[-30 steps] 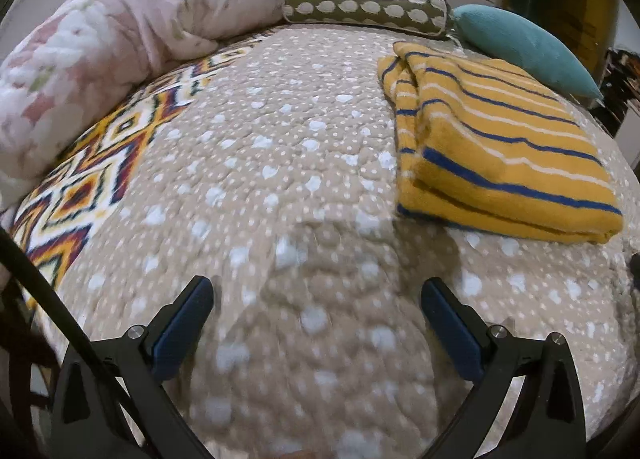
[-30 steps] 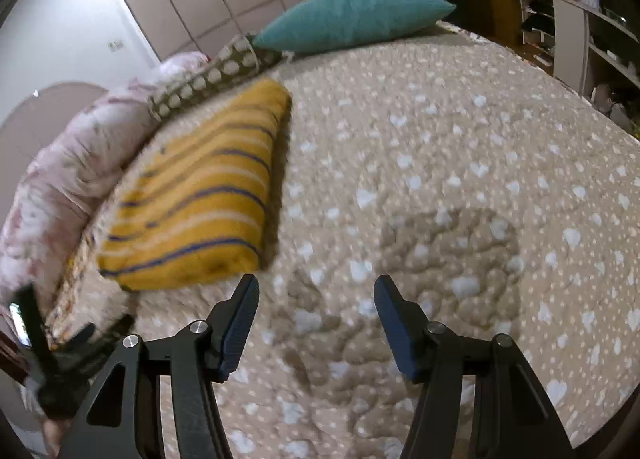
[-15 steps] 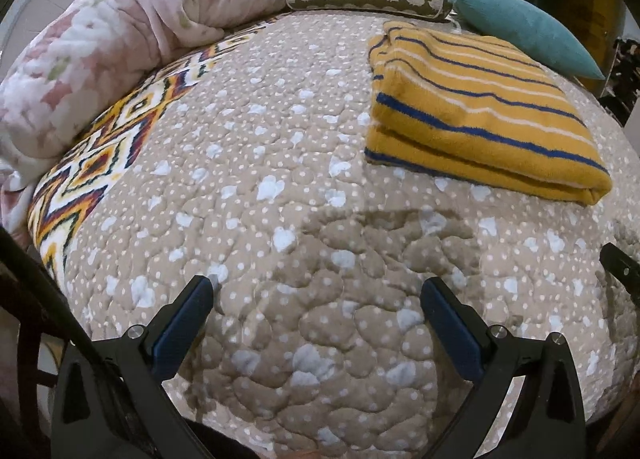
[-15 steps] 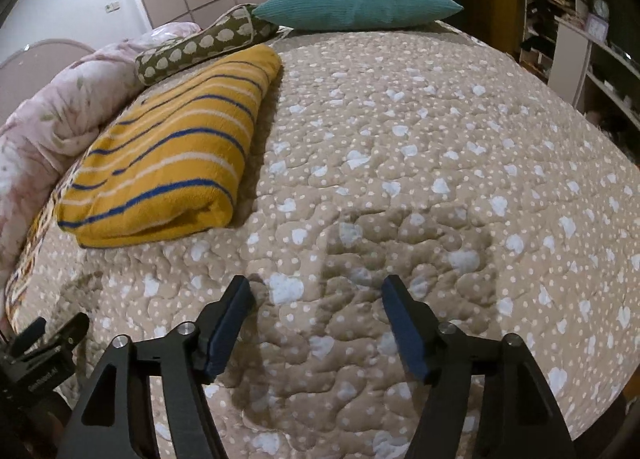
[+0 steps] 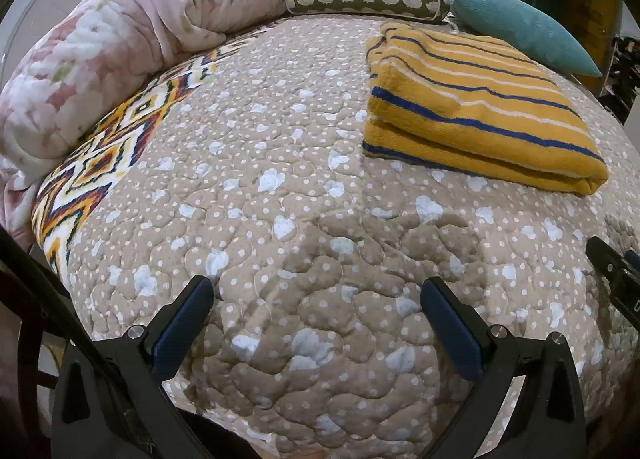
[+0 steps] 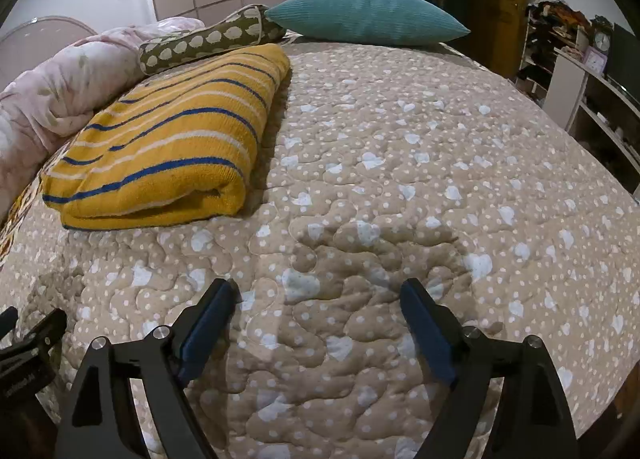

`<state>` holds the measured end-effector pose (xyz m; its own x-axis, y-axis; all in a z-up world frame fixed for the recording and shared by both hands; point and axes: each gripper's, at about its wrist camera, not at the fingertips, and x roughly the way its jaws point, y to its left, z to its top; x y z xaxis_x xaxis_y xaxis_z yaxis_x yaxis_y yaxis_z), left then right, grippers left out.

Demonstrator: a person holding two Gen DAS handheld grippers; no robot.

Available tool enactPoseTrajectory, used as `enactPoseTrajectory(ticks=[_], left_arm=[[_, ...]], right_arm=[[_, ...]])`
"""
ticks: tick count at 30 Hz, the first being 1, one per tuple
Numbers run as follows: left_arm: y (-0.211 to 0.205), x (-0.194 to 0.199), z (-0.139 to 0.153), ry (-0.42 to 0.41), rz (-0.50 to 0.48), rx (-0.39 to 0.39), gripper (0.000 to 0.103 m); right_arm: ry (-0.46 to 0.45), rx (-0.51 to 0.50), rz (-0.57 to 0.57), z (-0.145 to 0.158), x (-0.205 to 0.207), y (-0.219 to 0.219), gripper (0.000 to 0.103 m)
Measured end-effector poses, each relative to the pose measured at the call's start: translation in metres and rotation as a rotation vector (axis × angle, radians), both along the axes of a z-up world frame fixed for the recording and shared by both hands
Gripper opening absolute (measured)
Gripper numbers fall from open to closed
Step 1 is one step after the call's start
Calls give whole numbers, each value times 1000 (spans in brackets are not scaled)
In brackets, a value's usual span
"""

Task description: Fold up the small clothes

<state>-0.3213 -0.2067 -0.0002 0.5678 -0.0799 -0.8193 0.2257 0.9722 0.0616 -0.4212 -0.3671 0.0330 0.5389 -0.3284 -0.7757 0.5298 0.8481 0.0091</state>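
We see the folded striped garment (image 6: 168, 147) lying ahead-left of our right gripper (image 6: 316, 299), whose jaws have just been opening wide, empty.

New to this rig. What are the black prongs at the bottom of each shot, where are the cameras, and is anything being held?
Each prong pair is a hand-held gripper that a person carries, with no robot arm. A fisheye camera on each looks along its fingers: one view shows the left hand-held gripper, the other the right hand-held gripper. Both stand open and empty above a dotted beige quilt; the right one's jaws have just been opening. A folded yellow striped garment lies on the quilt, with a teal pillow and a pink blanket behind.
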Motion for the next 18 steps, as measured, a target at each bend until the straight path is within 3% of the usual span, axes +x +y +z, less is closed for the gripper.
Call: enactPoseTrajectory(ticks=[18], left_arm=[[0, -2, -1, -6, -2, 1, 103]], right_arm=[[-20, -54, 0, -4, -2, 7, 92]])
